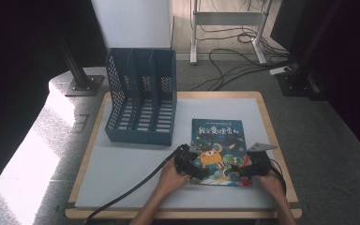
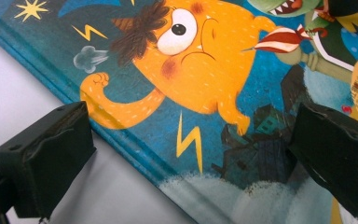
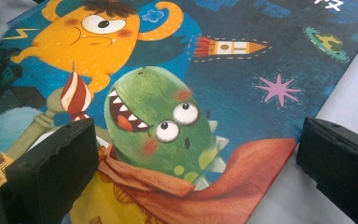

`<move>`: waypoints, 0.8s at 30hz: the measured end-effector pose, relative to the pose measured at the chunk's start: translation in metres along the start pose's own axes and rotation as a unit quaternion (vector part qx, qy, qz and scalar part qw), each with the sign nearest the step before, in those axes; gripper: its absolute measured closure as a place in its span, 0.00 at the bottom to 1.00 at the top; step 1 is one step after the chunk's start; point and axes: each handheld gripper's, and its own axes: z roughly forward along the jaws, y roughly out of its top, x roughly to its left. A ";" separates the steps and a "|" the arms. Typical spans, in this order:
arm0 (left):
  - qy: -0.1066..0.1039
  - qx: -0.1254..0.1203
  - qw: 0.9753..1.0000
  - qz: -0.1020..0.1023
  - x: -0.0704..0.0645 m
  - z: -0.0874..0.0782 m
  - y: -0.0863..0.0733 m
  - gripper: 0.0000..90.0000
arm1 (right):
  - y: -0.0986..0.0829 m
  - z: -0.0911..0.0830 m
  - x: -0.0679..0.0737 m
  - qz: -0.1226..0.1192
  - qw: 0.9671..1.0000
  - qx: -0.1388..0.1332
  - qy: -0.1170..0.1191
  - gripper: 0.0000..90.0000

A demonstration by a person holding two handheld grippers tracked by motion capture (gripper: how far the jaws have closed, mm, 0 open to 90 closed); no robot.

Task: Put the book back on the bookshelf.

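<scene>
Children's picture book (image 1: pixel 218 151) lies flat on the table (image 1: pixel 122 168); left gripper (image 1: pixel 191 165) and right gripper (image 1: pixel 251 168), jaws apart, straddle its near corners. Seemingly not yet lifted; blue file rack (image 1: pixel 141 96) waits.

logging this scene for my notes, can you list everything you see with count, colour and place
picture book: 1, dark blue cover with orange and green monsters, flat on the table's right half
file rack: 1, blue, three slots, table's far left
table: 1, grey top, wooden edge
cables: several, black, on the floor beyond the table
left gripper: 1, black, open, over the book's near left corner
right gripper: 1, black, open, over the book's near right corner
hands: 2, at the near edge
</scene>
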 end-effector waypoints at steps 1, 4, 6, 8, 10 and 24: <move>0.000 0.000 1.000 0.000 0.000 0.000 0.000 0.00 | 0.000 0.000 0.000 0.000 1.000 0.000 0.000 0.00; -0.002 0.002 1.000 0.003 -0.009 -0.004 -0.005 0.00 | -0.005 -0.005 0.004 -0.002 1.000 -0.001 0.003 0.00; -0.004 0.003 1.000 0.004 -0.016 -0.006 -0.009 0.00 | -0.009 -0.009 0.007 -0.004 1.000 0.000 0.005 0.00; -0.006 0.009 1.000 0.009 -0.023 -0.009 -0.012 0.00 | -0.013 -0.013 0.010 -0.004 1.000 0.000 0.007 0.00; -0.008 0.015 1.000 0.011 -0.031 -0.012 -0.015 0.00 | -0.016 -0.016 0.013 -0.004 1.000 -0.001 0.009 0.00; -0.046 0.023 0.996 0.071 -0.023 -0.027 -0.027 0.00 | -0.025 -0.025 0.016 -0.003 1.000 0.002 0.015 0.00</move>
